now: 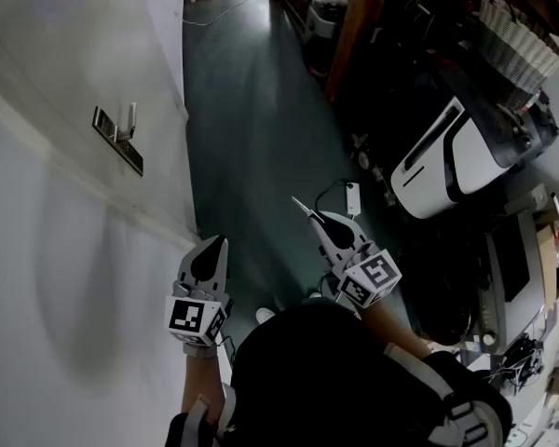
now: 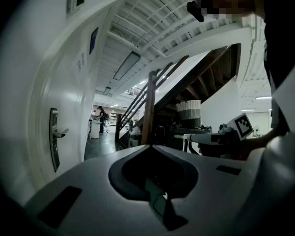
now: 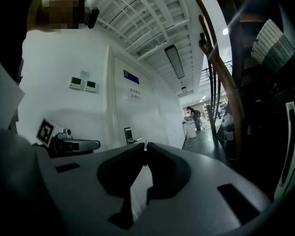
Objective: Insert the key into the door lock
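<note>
Right gripper [image 1: 322, 222] clamps key [image 1: 304, 208], seemingly; left gripper [image 1: 216, 246] closed, empty — square key to lock [image 1: 127, 153], upper left, before pushing.

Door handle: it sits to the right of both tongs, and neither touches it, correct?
No. The door handle sits to the left of both tongs, as the head view shows. Neither the left tongs nor the right tongs touches it.
</note>
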`<state>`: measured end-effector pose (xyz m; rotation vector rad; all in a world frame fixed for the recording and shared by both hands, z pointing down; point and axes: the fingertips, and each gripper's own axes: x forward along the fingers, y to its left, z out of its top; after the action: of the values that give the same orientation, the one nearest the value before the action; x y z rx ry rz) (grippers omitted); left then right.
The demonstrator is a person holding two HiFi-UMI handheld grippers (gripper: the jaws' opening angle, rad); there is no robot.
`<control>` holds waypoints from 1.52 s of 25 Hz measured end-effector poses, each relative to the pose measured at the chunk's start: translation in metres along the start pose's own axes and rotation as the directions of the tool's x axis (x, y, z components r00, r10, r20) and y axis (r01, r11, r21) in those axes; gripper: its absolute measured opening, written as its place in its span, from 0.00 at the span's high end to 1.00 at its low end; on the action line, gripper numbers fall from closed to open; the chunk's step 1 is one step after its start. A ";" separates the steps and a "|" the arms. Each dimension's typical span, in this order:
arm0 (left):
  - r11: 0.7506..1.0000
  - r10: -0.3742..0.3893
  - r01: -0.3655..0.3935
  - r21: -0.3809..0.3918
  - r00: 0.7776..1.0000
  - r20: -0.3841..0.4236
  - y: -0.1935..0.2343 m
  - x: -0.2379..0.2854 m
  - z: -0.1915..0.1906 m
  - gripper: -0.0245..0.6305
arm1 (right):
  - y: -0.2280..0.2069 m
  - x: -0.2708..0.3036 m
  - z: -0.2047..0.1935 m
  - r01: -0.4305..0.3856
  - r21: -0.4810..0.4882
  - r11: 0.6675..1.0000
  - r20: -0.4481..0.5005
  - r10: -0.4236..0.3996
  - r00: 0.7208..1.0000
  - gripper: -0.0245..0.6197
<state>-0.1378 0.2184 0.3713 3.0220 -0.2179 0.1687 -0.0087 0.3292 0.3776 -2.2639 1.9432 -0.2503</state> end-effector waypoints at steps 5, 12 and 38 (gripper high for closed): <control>0.999 0.021 -0.022 0.040 1.000 0.012 0.032 -0.012 -0.002 0.95 | 0.021 0.028 -0.006 -0.010 -0.026 1.000 0.005 0.010 1.000 0.91; 0.998 0.059 -0.060 0.020 0.998 0.019 0.063 -0.025 -0.004 0.95 | 0.041 0.050 -0.015 -0.028 -0.002 1.000 -0.007 0.028 1.000 0.91; 0.982 0.187 -0.188 -0.016 0.980 -0.074 0.165 0.160 -0.004 0.95 | -0.115 0.235 -0.004 -0.178 0.103 0.979 -0.071 0.185 0.980 0.91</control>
<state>-0.0050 0.0345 0.4102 2.9629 -0.4951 0.2887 0.1359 0.1139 0.4139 -2.0306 2.1128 -0.4095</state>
